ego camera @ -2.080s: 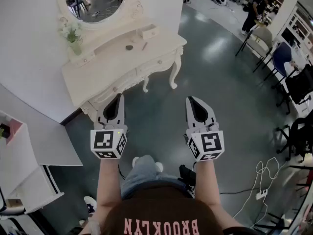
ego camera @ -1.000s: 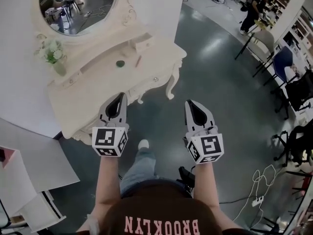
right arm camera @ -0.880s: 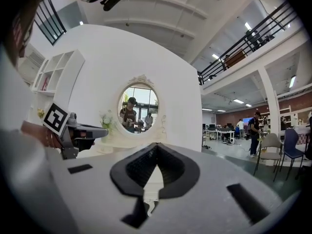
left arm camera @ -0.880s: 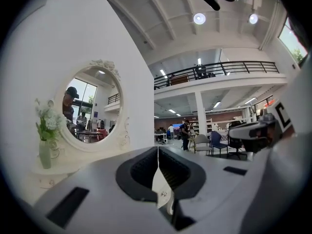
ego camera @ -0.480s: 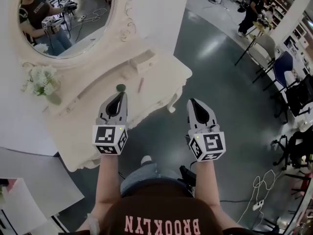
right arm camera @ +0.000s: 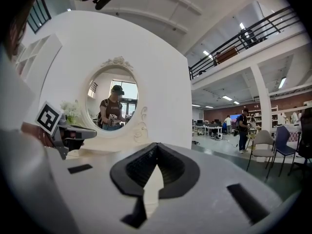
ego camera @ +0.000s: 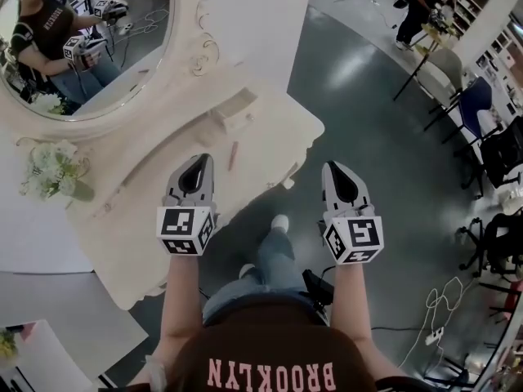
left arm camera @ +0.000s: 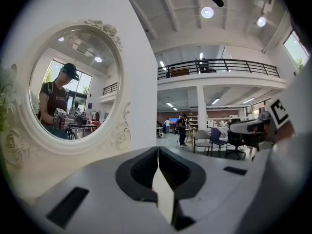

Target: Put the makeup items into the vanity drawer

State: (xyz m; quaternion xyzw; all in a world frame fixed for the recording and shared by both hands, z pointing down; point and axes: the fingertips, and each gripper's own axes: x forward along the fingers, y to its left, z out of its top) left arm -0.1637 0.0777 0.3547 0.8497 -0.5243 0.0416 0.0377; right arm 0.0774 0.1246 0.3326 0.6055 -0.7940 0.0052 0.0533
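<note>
The cream vanity (ego camera: pixel 163 194) with its oval mirror (ego camera: pixel 90 47) stands ahead at the left in the head view. A thin pink makeup stick (ego camera: pixel 232 155) lies on its top, near a small raised drawer box (ego camera: pixel 233 117). My left gripper (ego camera: pixel 199 161) hovers over the vanity top just left of the stick, shut and empty. My right gripper (ego camera: pixel 332 168) is held over the floor beyond the vanity's right edge, also shut and empty. The left gripper view faces the mirror (left arm camera: pixel 73 82), and its jaws meet with nothing between them. The right gripper view shows the mirror (right arm camera: pixel 113 101) too.
A vase of white flowers (ego camera: pixel 49 174) stands on the vanity's left end. Chairs (ego camera: pixel 466 96) and a standing person (ego camera: pixel 418 6) are far right. Cables (ego camera: pixel 445 300) trail on the floor at the right. A white wall panel (ego camera: pixel 261 15) rises behind the vanity.
The vanity has come closer and now lies under my left gripper. A green compact seen earlier beside the pink stick is out of sight near the left gripper. Both grippers stay shut.
</note>
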